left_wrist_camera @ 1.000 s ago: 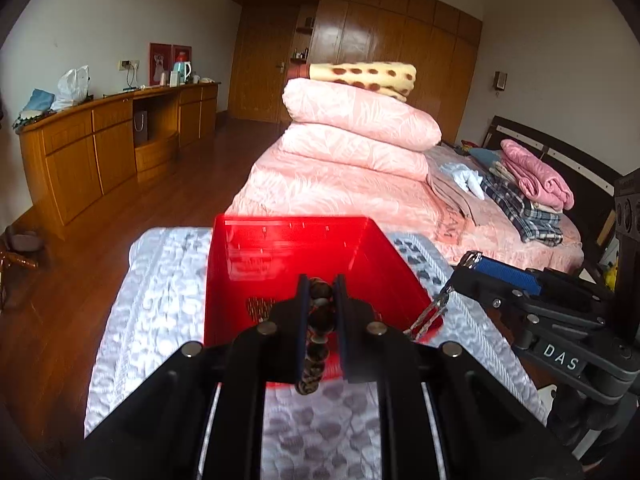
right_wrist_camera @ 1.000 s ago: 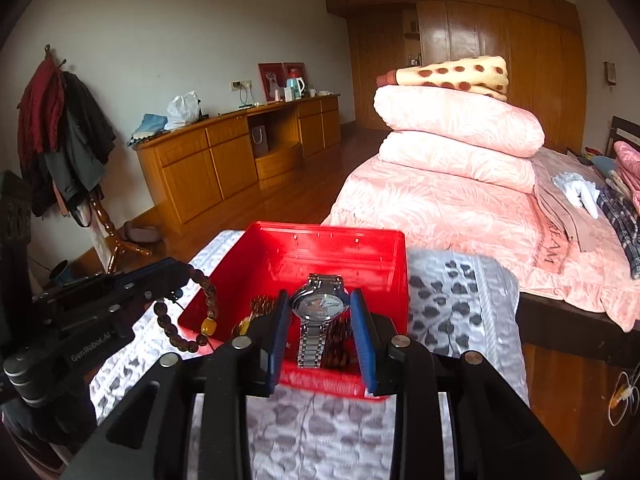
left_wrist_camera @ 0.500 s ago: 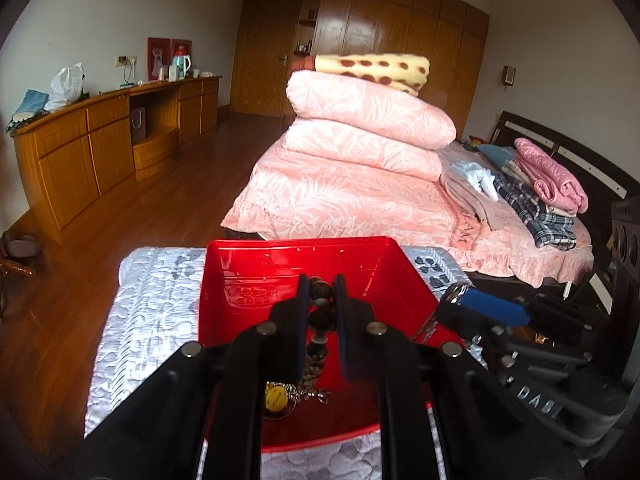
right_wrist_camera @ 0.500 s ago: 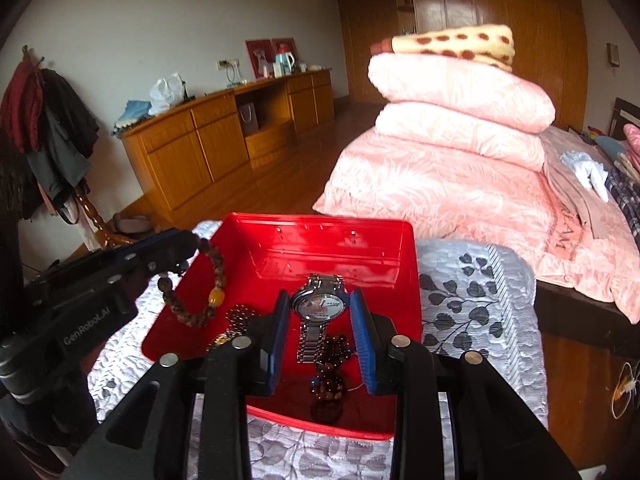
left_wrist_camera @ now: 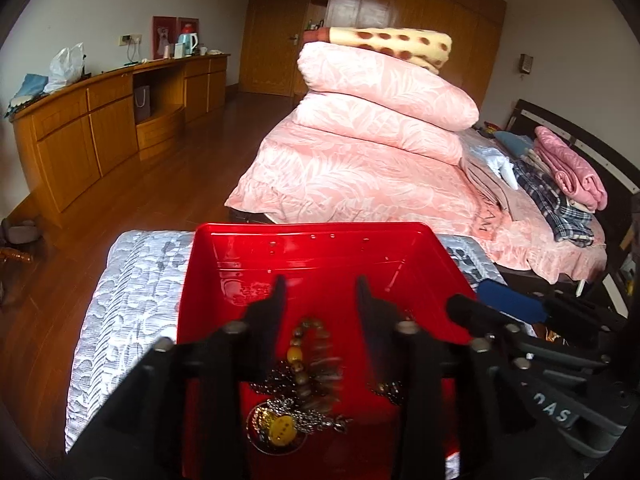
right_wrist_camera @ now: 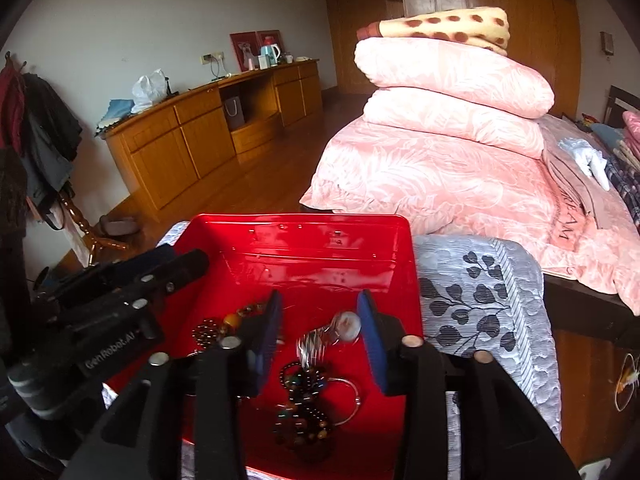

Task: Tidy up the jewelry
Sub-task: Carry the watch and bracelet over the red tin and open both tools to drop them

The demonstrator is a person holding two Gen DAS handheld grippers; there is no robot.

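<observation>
A red box (left_wrist_camera: 312, 229) (right_wrist_camera: 304, 220) stands on a silver quilted cloth (left_wrist_camera: 120, 304). My left gripper (left_wrist_camera: 320, 294) hangs over the box with its jaws opening. The brown bead bracelet (left_wrist_camera: 316, 360) is blurred below them, free of the pads, over a chain with a yellow pendant (left_wrist_camera: 282, 426). My right gripper (right_wrist_camera: 320, 314) is also over the box, jaws opening. The silver watch (right_wrist_camera: 334, 332) is blurred between the blue pads, touching neither. Dark bead bracelets (right_wrist_camera: 302, 408) lie under it. Each gripper shows in the other's view: right gripper (left_wrist_camera: 480, 300), left gripper (right_wrist_camera: 180, 266).
The cloth with its leaf pattern (right_wrist_camera: 480, 300) extends right of the box. Beyond it stands a bed with pink quilts (left_wrist_camera: 360, 152) and folded clothes (left_wrist_camera: 560, 184). A wooden sideboard (left_wrist_camera: 100, 128) lines the left wall across a wooden floor.
Both grippers came forward and down over the red box and opened. The bead bracelet left the left jaws and the watch left the right jaws; both are dropping into the box.
</observation>
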